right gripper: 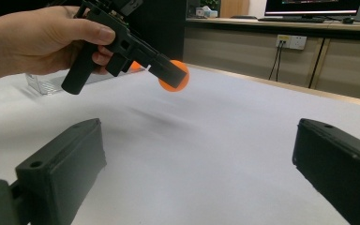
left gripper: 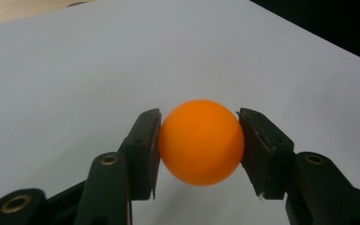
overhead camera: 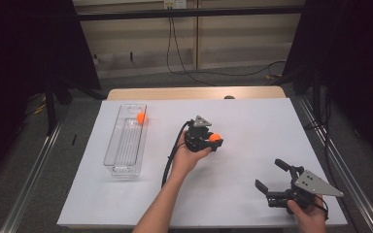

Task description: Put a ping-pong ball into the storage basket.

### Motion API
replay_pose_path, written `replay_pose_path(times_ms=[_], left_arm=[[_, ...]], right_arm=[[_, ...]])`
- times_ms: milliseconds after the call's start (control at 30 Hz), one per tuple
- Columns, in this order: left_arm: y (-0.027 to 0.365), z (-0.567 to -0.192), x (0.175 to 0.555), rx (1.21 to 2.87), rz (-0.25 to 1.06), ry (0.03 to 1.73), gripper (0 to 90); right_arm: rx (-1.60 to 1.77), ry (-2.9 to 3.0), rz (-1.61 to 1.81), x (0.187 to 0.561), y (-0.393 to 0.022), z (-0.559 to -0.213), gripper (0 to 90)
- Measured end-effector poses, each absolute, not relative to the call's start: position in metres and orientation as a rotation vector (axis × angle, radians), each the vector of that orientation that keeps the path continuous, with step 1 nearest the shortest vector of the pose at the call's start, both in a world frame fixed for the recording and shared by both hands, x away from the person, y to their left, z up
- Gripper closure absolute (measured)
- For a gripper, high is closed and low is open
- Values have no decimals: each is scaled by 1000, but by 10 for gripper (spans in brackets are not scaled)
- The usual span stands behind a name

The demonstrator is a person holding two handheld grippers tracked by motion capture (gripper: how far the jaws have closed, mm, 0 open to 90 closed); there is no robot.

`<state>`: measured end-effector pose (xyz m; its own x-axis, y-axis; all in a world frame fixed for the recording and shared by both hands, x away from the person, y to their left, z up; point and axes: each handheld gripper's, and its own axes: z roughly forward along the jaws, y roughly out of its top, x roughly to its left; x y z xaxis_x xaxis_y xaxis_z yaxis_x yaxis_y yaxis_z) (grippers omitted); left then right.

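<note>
An orange ball (left gripper: pixel 200 142) sits pinched between the two black pads of my left gripper (left gripper: pixel 199 116), held a little above the white table sheet. From above, that gripper (overhead camera: pixel 212 140) is over the middle of the table with the ball (overhead camera: pixel 215 138) at its tip. A second orange ball (overhead camera: pixel 141 117) lies at the far end of a clear plastic tray (overhead camera: pixel 119 160) on the left. My right gripper (overhead camera: pixel 269 174) rests near the front right corner, jaws wide apart with nothing between them (right gripper: pixel 199 154). Its camera sees the left gripper (right gripper: pixel 166 70) and its ball (right gripper: pixel 176 82) ahead.
A white sheet (overhead camera: pixel 252 121) covers the table, and a strip of bare wood (overhead camera: pixel 175 92) shows at its far edge. Dark curtains hang at both sides. Cables trail on the floor behind the table.
</note>
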<state>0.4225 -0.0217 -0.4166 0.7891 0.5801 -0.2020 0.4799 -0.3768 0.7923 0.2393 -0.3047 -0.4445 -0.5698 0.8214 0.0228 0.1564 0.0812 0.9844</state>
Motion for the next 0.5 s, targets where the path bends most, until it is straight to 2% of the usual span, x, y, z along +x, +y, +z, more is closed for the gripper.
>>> replay_pose_path(times_ms=[500], left_arm=[[-13,-414,417,2069,150,773,508]], right_arm=[[964,1800,1524,238,-305,-444,21]])
